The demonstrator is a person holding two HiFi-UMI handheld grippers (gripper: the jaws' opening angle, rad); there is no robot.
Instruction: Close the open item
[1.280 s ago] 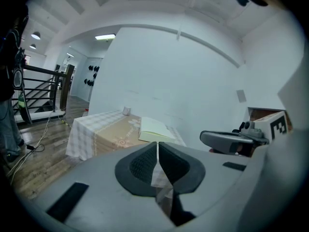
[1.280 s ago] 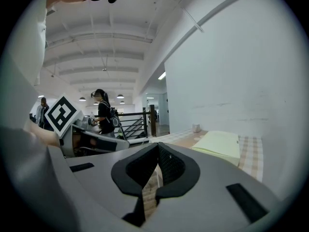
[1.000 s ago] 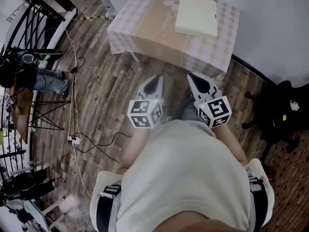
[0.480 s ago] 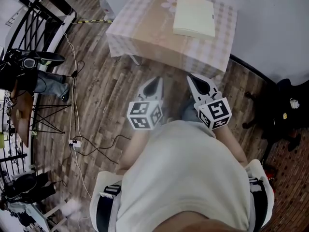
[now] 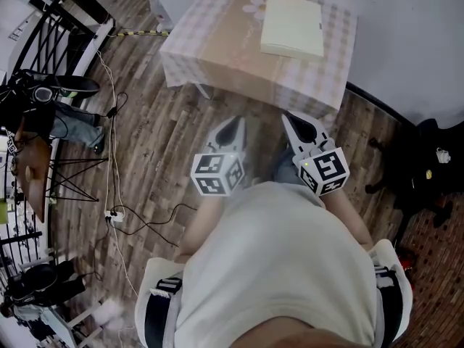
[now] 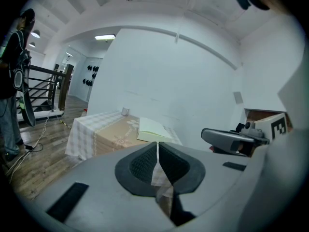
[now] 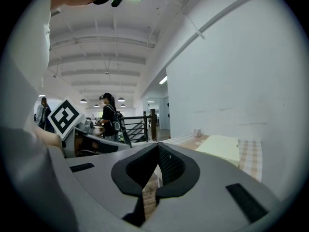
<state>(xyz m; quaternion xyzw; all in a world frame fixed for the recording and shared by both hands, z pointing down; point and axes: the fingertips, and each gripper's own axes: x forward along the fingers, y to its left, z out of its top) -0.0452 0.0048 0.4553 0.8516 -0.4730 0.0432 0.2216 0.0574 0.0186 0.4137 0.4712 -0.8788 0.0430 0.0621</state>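
While both grippers hang where they were a second ago, nothing on the table has shifted.
Left gripper (image 5: 230,129): jaws pressed together, empty, over the wooden floor (image 5: 152,143), short of the cloth-covered table (image 5: 217,46).
Right gripper (image 5: 297,125): jaws likewise together, empty.
Cream book (image 5: 292,25): flat on the table's far right part, well apart from both grippers.
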